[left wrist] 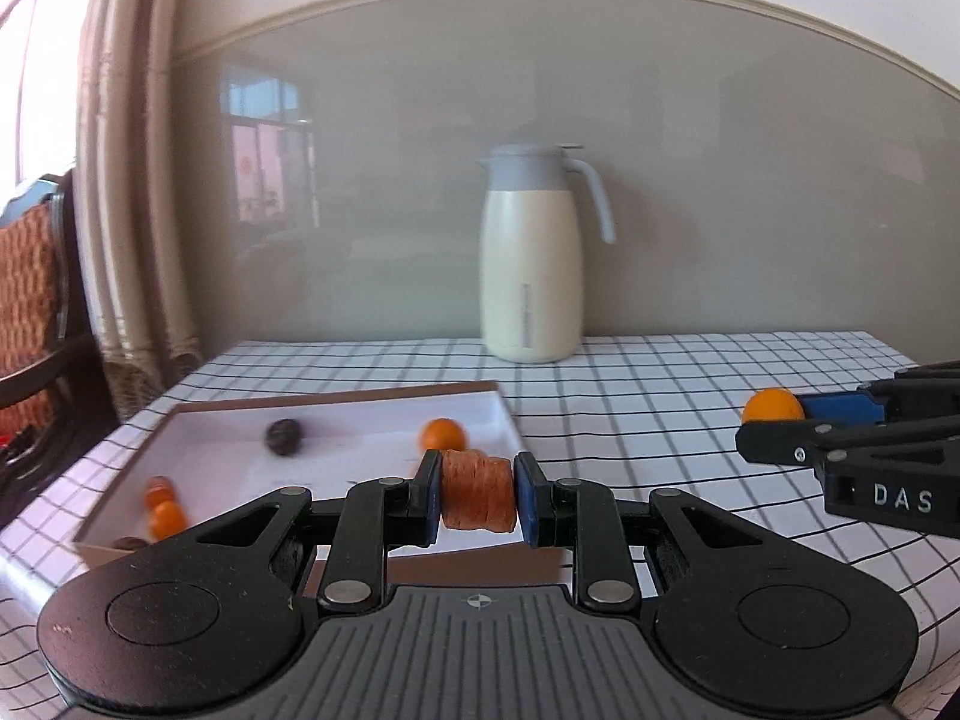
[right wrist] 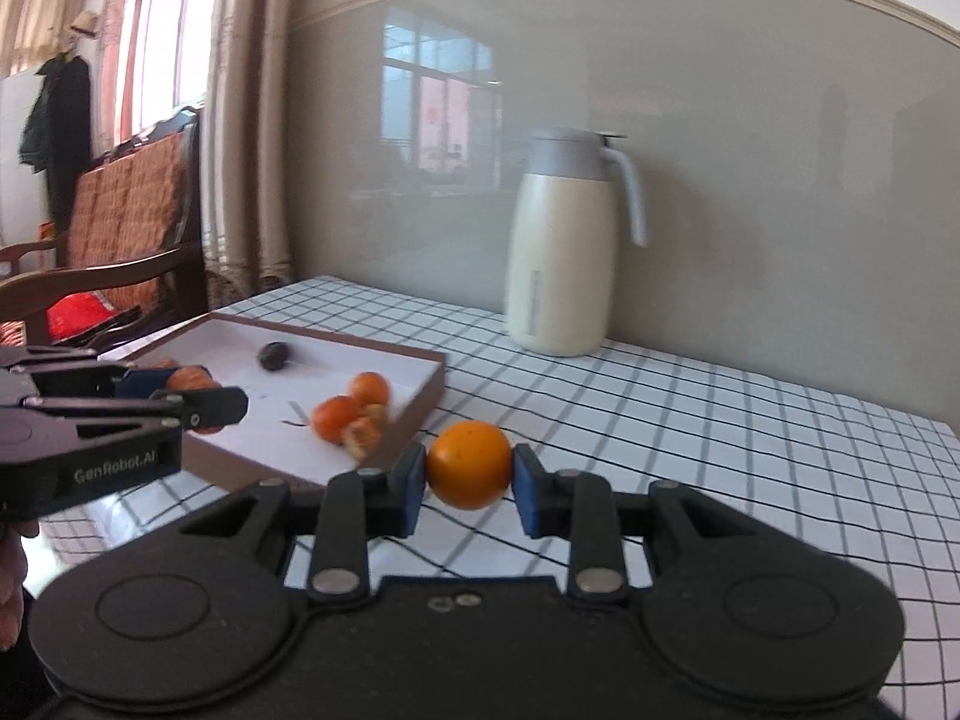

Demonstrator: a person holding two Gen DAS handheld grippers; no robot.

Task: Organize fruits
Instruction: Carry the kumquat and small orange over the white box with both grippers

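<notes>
My left gripper (left wrist: 478, 495) is shut on a peeled tangerine piece (left wrist: 478, 489) and holds it above the near edge of a shallow white box (left wrist: 336, 462). The box holds a dark fruit (left wrist: 284, 436), a round orange (left wrist: 443, 434) and small orange fruits (left wrist: 163, 507) at its near left. My right gripper (right wrist: 469, 480) is shut on a round orange (right wrist: 469, 471) above the tablecloth, just right of the box (right wrist: 420, 387). In the right wrist view the box holds the dark fruit (right wrist: 274, 355) and tangerines (right wrist: 354, 414). The left gripper (right wrist: 204, 402) shows there at the left.
A cream thermos jug (left wrist: 533, 258) with a grey lid stands at the back by the wall; it also shows in the right wrist view (right wrist: 564, 246). A checked tablecloth (left wrist: 660, 420) covers the table. A wooden chair (right wrist: 126, 228) and curtains stand at the left.
</notes>
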